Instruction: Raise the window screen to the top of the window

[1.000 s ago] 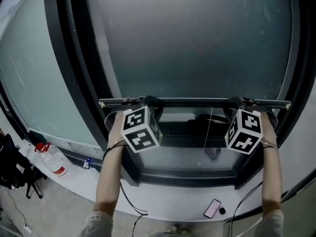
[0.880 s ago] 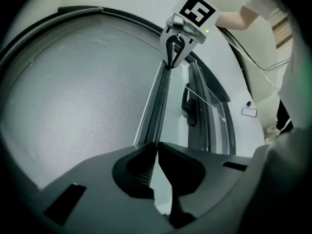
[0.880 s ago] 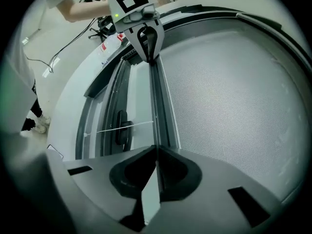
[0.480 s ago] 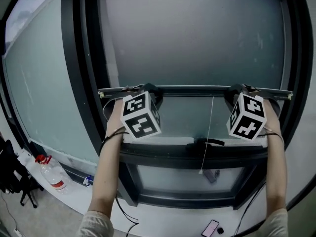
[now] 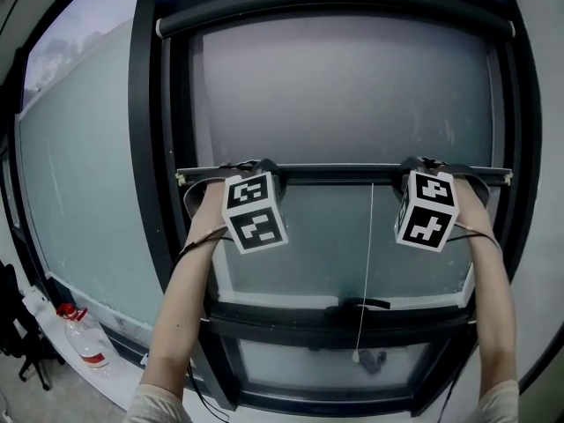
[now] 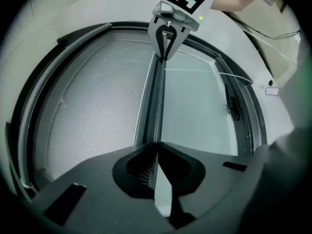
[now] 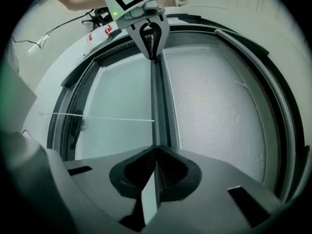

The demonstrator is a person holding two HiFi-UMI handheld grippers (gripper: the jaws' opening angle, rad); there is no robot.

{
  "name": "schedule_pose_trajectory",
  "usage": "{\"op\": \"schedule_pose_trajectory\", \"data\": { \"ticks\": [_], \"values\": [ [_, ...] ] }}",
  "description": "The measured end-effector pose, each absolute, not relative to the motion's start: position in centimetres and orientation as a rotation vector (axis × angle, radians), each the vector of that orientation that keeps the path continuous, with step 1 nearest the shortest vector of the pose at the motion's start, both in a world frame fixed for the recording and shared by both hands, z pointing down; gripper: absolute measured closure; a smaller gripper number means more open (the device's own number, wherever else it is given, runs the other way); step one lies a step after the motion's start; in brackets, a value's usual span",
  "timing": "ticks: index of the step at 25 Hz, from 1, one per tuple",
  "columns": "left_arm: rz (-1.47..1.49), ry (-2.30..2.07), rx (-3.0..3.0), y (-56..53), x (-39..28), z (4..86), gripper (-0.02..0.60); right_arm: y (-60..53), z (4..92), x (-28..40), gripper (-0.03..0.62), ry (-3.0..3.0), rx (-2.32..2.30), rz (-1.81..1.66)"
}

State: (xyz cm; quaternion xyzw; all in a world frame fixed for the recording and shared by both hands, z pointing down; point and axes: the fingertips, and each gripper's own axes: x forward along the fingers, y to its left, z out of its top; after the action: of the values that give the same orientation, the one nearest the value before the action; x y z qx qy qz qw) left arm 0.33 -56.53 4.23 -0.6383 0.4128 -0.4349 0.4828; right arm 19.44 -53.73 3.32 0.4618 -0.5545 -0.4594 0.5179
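The grey mesh window screen (image 5: 339, 95) hangs from a roller housing (image 5: 335, 5) at the window's top. Its dark bottom bar (image 5: 339, 174) lies level at about mid-height of the window. My left gripper (image 5: 256, 169) is shut on the bar near its left end, my right gripper (image 5: 419, 166) is shut on it near its right end. In the left gripper view the bar (image 6: 155, 101) runs from the left gripper (image 6: 156, 146) up to the right gripper (image 6: 167, 39), mesh (image 6: 92, 116) on its left. In the right gripper view the right gripper (image 7: 156, 151) clamps the bar (image 7: 156, 106).
A thin white pull cord (image 5: 368, 263) hangs from the bar to a small knob (image 5: 356, 357). A black window handle (image 5: 361, 305) sits on the lower frame. Dark frame posts (image 5: 152, 148) flank the screen. A water bottle (image 5: 84, 340) stands on the sill at lower left.
Both grippers have lifted the bar from just above the lower frame to about mid-height. The view has tilted up, so the roller housing now shows and the sill has dropped away.
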Motion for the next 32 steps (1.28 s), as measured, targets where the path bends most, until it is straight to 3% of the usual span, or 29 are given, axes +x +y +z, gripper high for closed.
{"op": "schedule_pose_trajectory", "data": {
  "ticks": [32],
  "values": [
    [-0.923,1.166,-1.193,-56.7,0.0,-23.8,0.568,-53.7,-25.0,18.7,0.574,-1.092,1.391,-1.361]
  ]
}}
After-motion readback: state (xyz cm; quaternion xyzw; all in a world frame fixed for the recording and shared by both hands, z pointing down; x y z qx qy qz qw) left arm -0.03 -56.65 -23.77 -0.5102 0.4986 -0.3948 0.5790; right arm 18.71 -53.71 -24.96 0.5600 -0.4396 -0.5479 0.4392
